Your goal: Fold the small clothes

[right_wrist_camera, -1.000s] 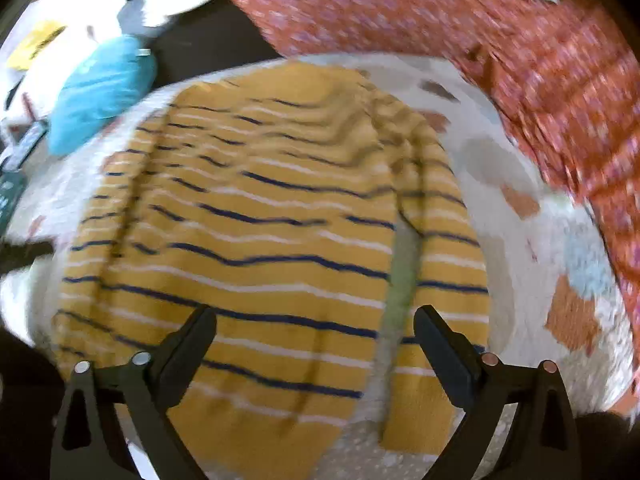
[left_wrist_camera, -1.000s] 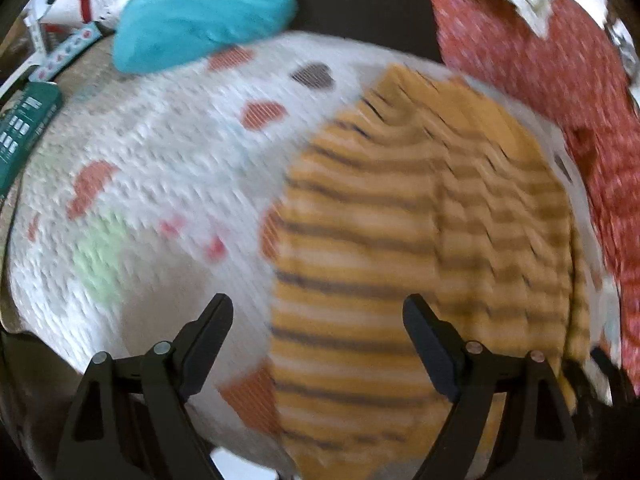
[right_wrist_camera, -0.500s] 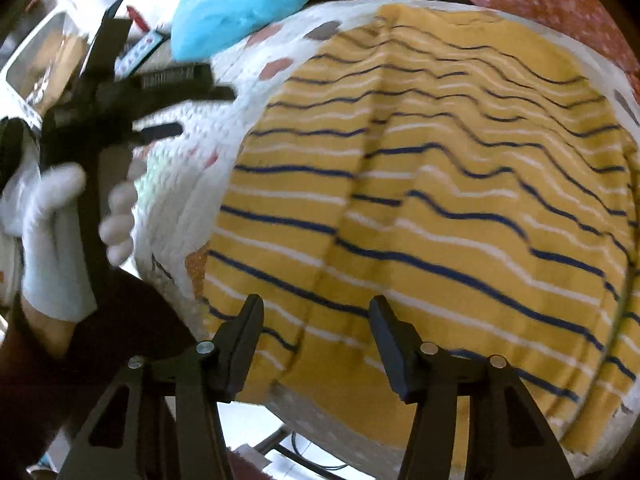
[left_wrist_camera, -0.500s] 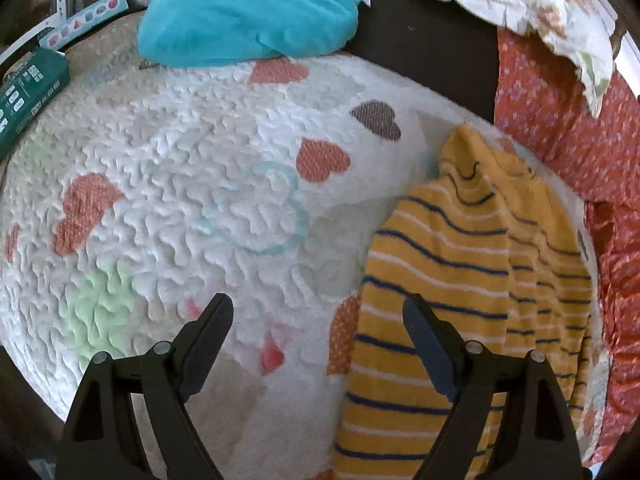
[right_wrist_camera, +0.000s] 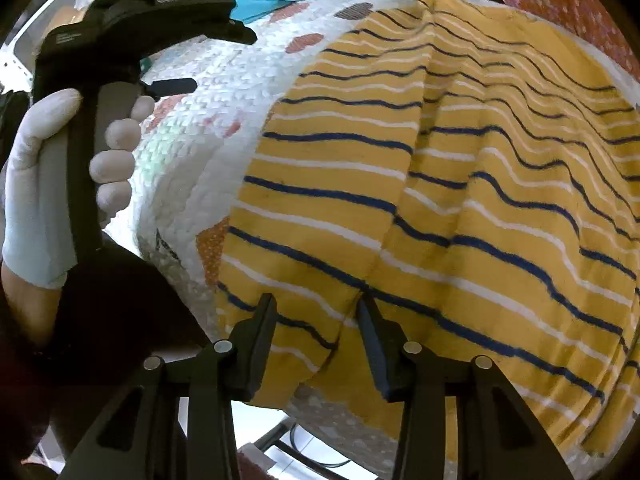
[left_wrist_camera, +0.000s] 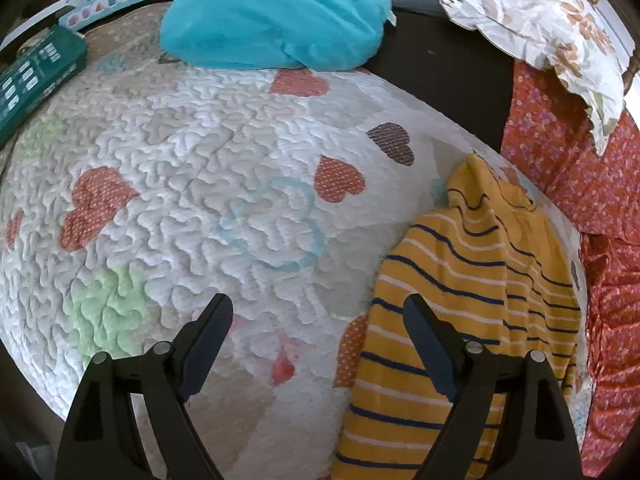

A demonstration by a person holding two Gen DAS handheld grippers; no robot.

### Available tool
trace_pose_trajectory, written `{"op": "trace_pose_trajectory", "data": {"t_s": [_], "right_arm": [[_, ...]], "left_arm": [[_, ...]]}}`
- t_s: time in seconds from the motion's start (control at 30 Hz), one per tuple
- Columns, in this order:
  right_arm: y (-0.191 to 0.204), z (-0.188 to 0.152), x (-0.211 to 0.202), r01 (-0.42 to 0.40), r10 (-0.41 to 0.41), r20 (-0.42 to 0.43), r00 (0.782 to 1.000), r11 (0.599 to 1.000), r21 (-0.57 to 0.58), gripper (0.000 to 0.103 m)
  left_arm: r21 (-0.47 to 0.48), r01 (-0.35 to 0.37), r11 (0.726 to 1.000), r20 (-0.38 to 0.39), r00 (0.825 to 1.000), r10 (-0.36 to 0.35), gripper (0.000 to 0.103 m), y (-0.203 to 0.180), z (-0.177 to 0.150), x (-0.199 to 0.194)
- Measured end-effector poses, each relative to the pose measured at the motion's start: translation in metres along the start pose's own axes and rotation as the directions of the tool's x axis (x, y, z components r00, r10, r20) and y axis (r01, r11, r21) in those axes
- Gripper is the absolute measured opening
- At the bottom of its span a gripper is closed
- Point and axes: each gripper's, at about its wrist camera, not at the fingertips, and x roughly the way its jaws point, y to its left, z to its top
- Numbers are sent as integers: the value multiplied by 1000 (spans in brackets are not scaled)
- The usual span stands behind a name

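**Right claw at near hem of striped garment, left claw idle over quilt**

- Striped garment (right_wrist_camera: 460,184): yellow with navy and white stripes, spread flat on the heart-print quilt (left_wrist_camera: 208,184); some wrinkles run across it. In the left wrist view it lies at the right side of the quilt (left_wrist_camera: 472,304), a bunched bit sticking up at its far end
- Right claw (right_wrist_camera: 316,320): jaws partly apart, roughly half span, over the garment's near edge. A raised fold of fabric sits between the tips. Not clenched on it; cannot tell if the tips touch the cloth
- Left claw (left_wrist_camera: 318,320): released, jaws wide apart, hanging above bare quilt just left of the garment's edge, nothing between the fingers. Its right finger overlaps the garment's left edge in view; contact not discernible
- Right wrist view shows the left claw's handle gripped by a white-gloved hand (right_wrist_camera: 68,184), at the left, beside the quilt's near-left edge
- Around the far side: teal cushion (left_wrist_camera: 276,16) resting on the quilt's far edge, green box (left_wrist_camera: 36,76) at far left, red floral cloth (left_wrist_camera: 592,184) along the right, a pale leaf-print cloth (left_wrist_camera: 548,28) lying over its far end
- Quilt is on some raised surface; what it is cannot be made out
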Motion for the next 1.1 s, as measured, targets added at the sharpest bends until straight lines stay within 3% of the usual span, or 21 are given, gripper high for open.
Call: {"op": "trace_pose_trajectory", "data": {"t_s": [0.1,0.2,0.3,0.57,0.63,0.77,0.87,0.93,1.03,1.1], "right_arm": [[2,-3,2,-21,20,-28,999,1000,-7,45],[7,-6,7,-31,29,-58,998,999,-22,32],[13,-9,-4,-33,31,-27,999,998,-52,32],[12,-21,20,-15,9,-104,995,999,-51,31],[14,-20,16,-20,14,-99,995,998,-55,4],[16,-5,-29,-67,65,-40,997,996,-60,4],[5,14,-73,-8,11,30,999,996,-92,4],[-15,32,-105,117,-106,93,990,986,-117,4],[-61,56,-131,271,-261,132,956,961,-63,4],[-107,71,-145,383,-380,140,914,924,9,4]], "left_arm": [[-15,-12,1000,-5,1000,12,86,5,-2,0],[-18,-27,999,-5,1000,27,86,7,-4,1],[-20,-32,999,-17,999,32,86,7,-6,4],[20,-34,999,-9,999,34,86,-3,-10,3],[18,-38,999,-15,999,38,86,-2,-10,4],[-19,-34,999,-19,999,34,86,4,-8,6],[-35,-35,999,-15,999,34,86,5,-6,6],[-36,-30,999,-20,999,29,86,3,-5,7],[-25,-31,999,-33,999,30,86,-1,-6,11],[-19,-31,999,-38,999,30,86,-4,-7,13]]}}
